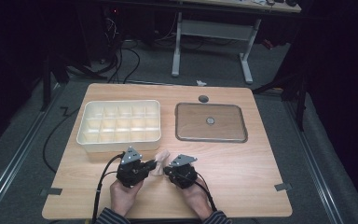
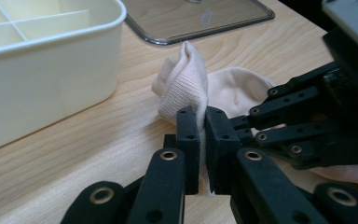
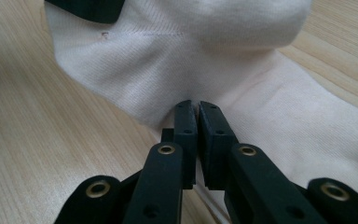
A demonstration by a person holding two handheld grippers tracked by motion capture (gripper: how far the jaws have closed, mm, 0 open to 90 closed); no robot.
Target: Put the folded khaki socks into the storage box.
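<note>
Cream divided bin on tabletop, far left; visible compartments bare. Clear lid flat beside it, far right. Pale sock on tabletop just nearer than bin, between both claws. Bare wood right of claws and along near edge; bin wall close behind sock. Left claw clenched on bunched sock fold. Right claw clenched on sock fabric. Both hands low at near edge, claws pointing inward, nearly meeting.
</note>
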